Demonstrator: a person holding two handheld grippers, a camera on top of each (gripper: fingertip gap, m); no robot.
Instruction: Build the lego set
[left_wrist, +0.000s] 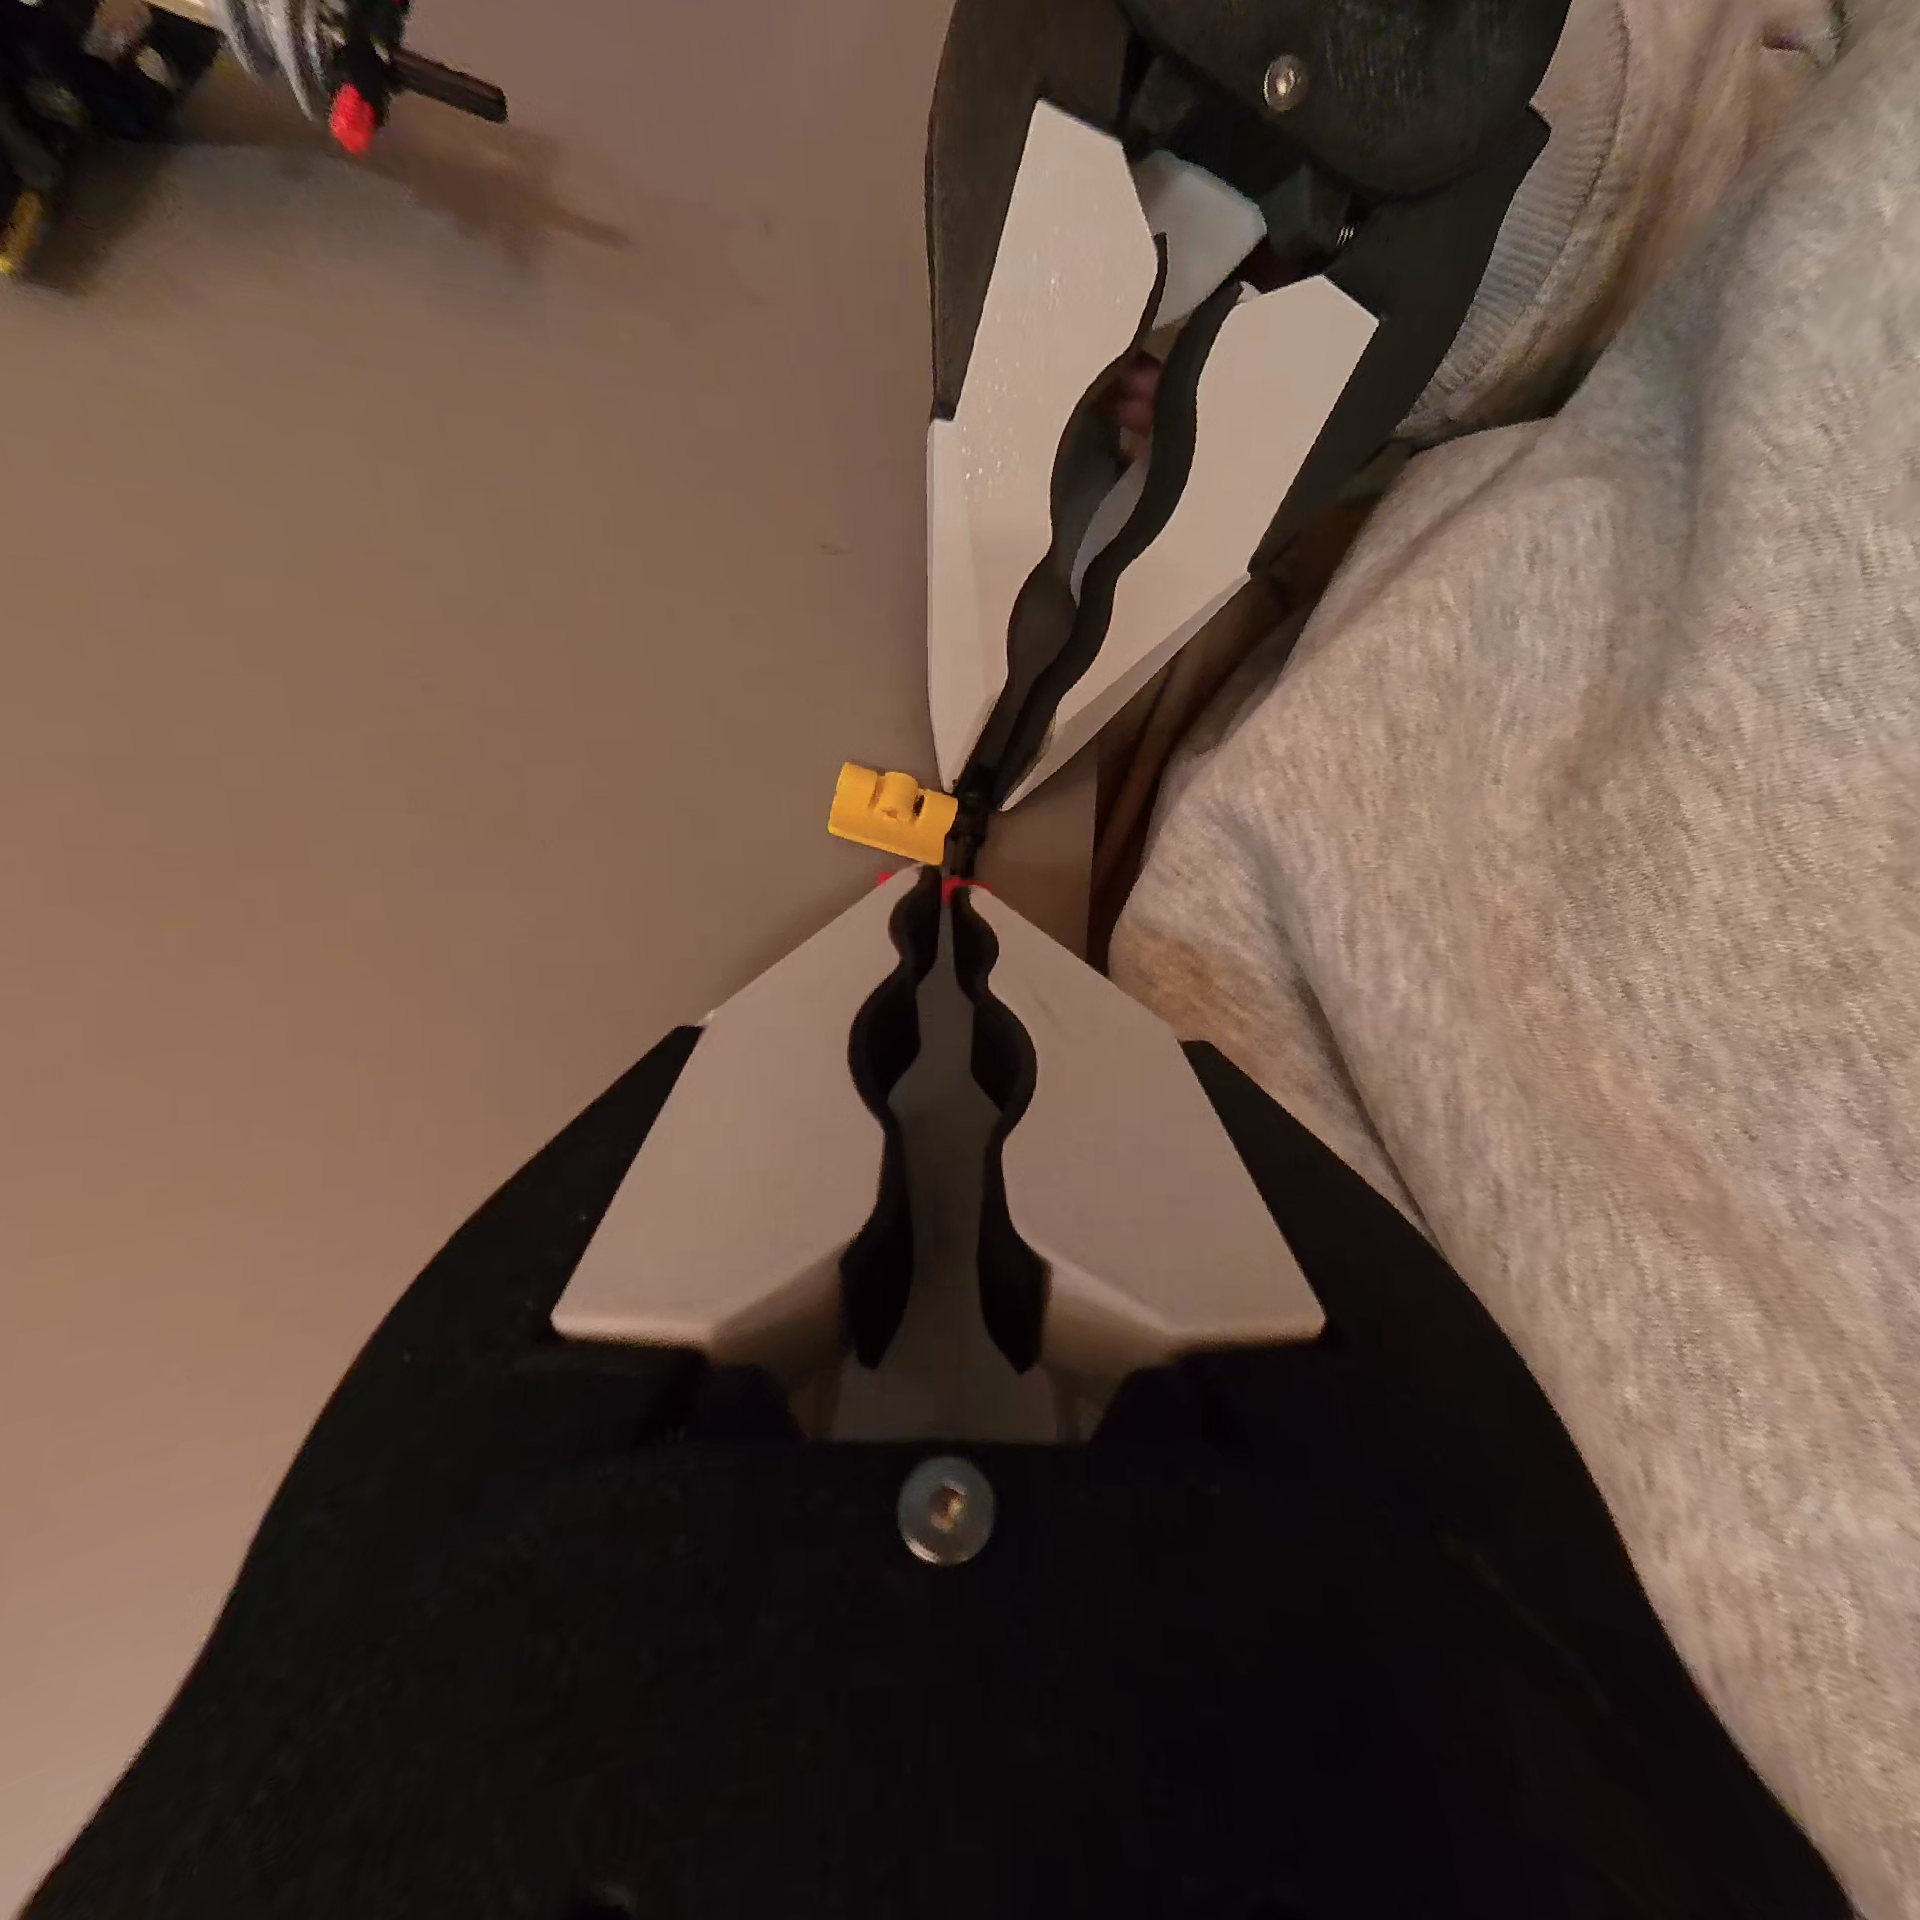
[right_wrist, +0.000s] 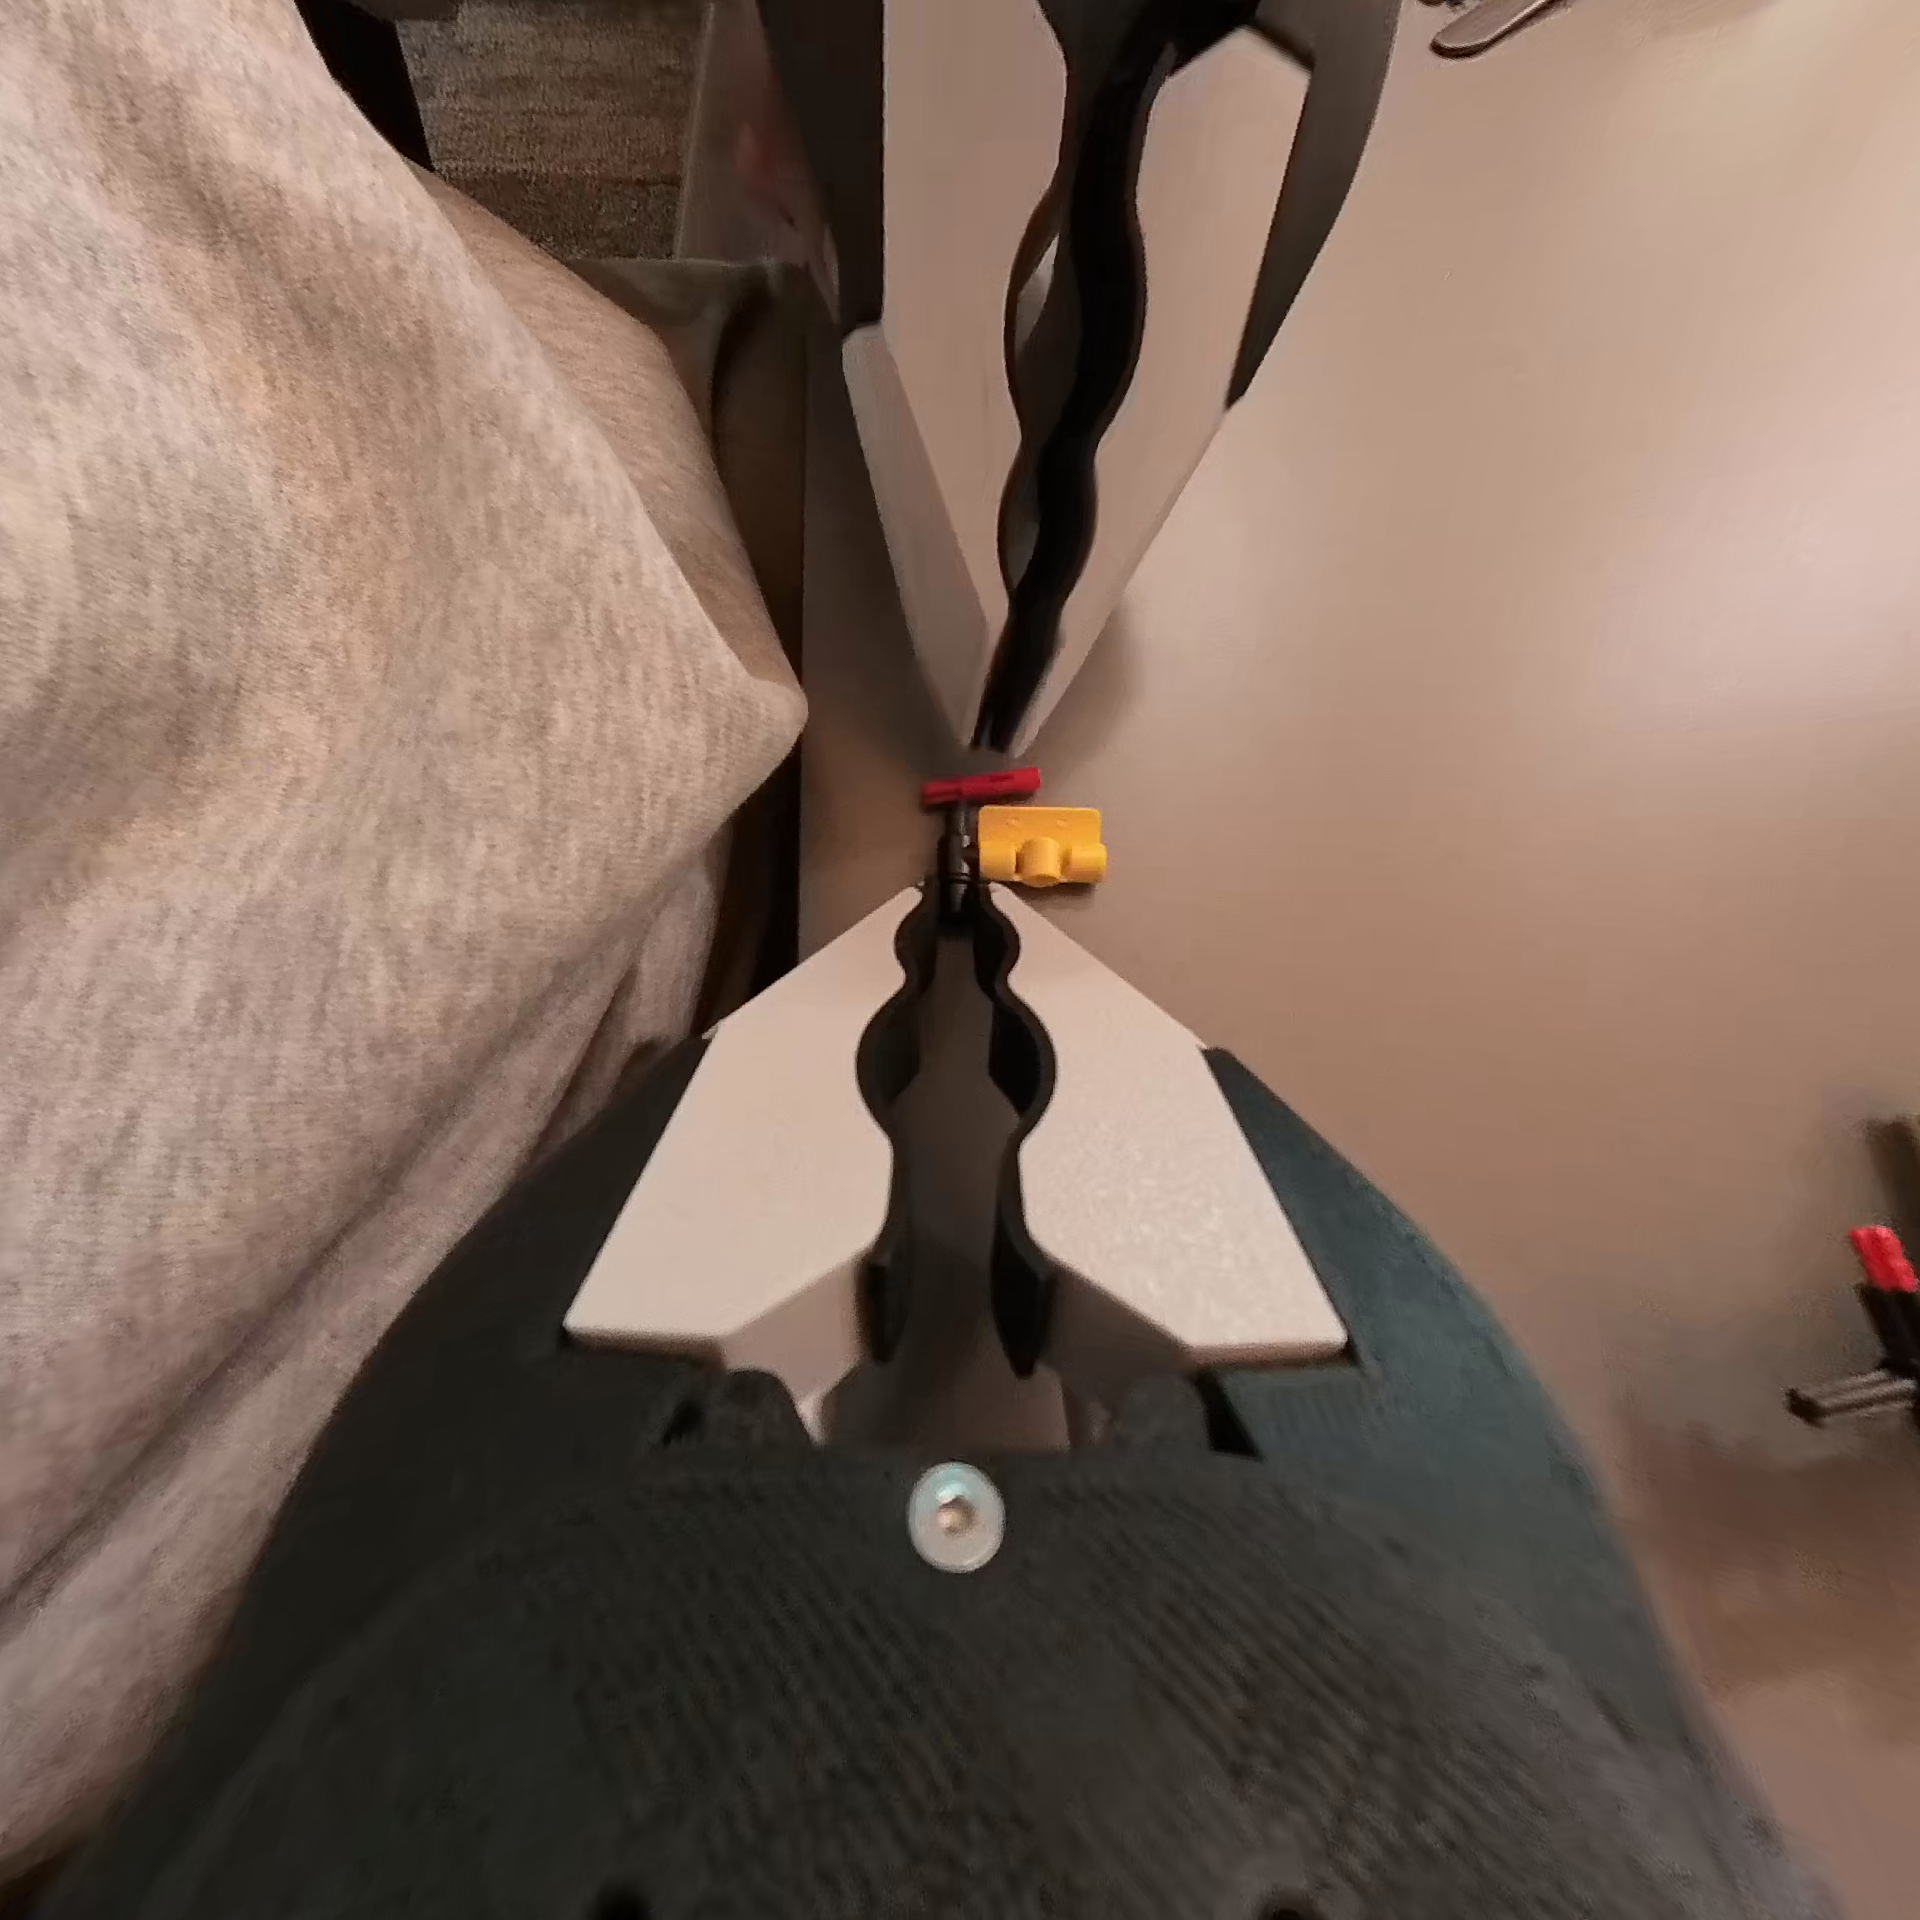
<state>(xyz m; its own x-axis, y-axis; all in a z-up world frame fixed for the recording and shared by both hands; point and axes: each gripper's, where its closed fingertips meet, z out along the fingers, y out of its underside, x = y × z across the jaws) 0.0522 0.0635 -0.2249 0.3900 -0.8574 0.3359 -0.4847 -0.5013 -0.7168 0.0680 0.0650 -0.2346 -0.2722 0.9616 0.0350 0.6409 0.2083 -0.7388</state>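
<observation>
My two grippers meet tip to tip above a beige table (left_wrist: 416, 727). My left gripper (left_wrist: 940, 885) is shut on a thin red Lego bar, of which only slivers show at its tips. In the right wrist view the left gripper (right_wrist: 995, 750) comes down from the top and the red bar (right_wrist: 980, 788) lies crosswise. My right gripper (right_wrist: 956, 896) is shut on a small black pin (right_wrist: 951, 854) with a yellow Lego piece (right_wrist: 1039, 844) on its side. The right gripper (left_wrist: 971, 784), the yellow piece (left_wrist: 891, 812) and the pin (left_wrist: 966, 831) also show in the left wrist view. The pin's end touches the red bar.
A partly built black Lego model (left_wrist: 62, 125) with a red part (left_wrist: 351, 114) and a black axle (left_wrist: 447, 88) lies at the far left of the table. It also shows at the right edge (right_wrist: 1881, 1288). A person's grey sweatshirt (left_wrist: 1558, 935) (right_wrist: 312, 623) is beside the table edge. My two grippers' fingertips are within a few centimetres of each other.
</observation>
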